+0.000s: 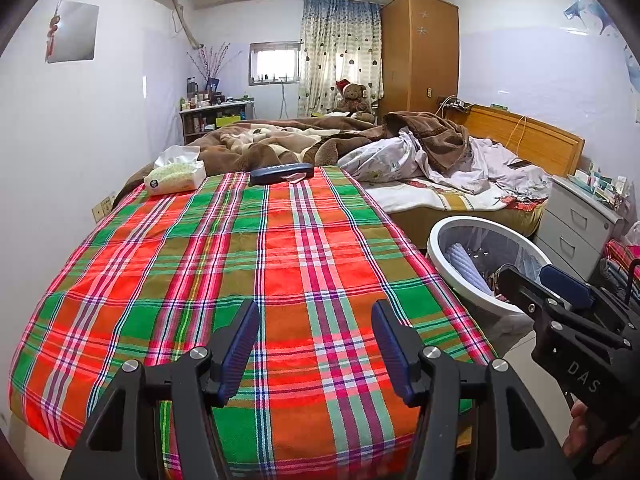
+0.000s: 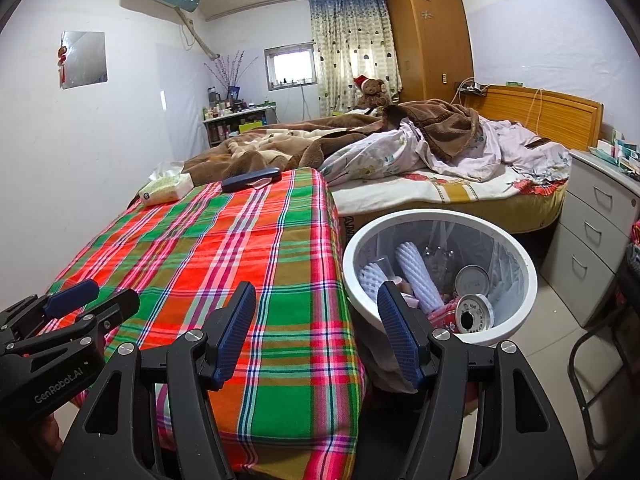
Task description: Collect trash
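left gripper (image 1: 316,344): hovered over the near end of the counter, jaws spread, nothing between them.
right gripper (image 2: 316,332): hung at the near corner of the counter beside the bin, jaws spread wide and empty.
counter (image 1: 280,248): covered by a red, green and orange plaid cloth; butted against the bed at its far end.
bin (image 2: 524,276): white, round, lined with a clear bag; stood on the floor just right of the counter, between it and the drawer unit.
trash in the bin: red drink can (image 2: 468,314) lying on its side near the front rim, a second can top (image 2: 472,280) just behind it, white foam sleeves (image 2: 416,276) leaning toward the left wall, clear plastic behind.
tissue pack (image 1: 174,176): sat at the far left corner of the counter, a tissue sticking up.
dark case (image 1: 280,172): lay at the far end of the counter, right of the tissue pack, a pink scrap (image 1: 296,178) tucked at its right edge.
bed (image 1: 460,196): beyond the counter, heaped with a brown blanket and pale sheets.
drawer unit (image 2: 592,236): grey, right of the bin.
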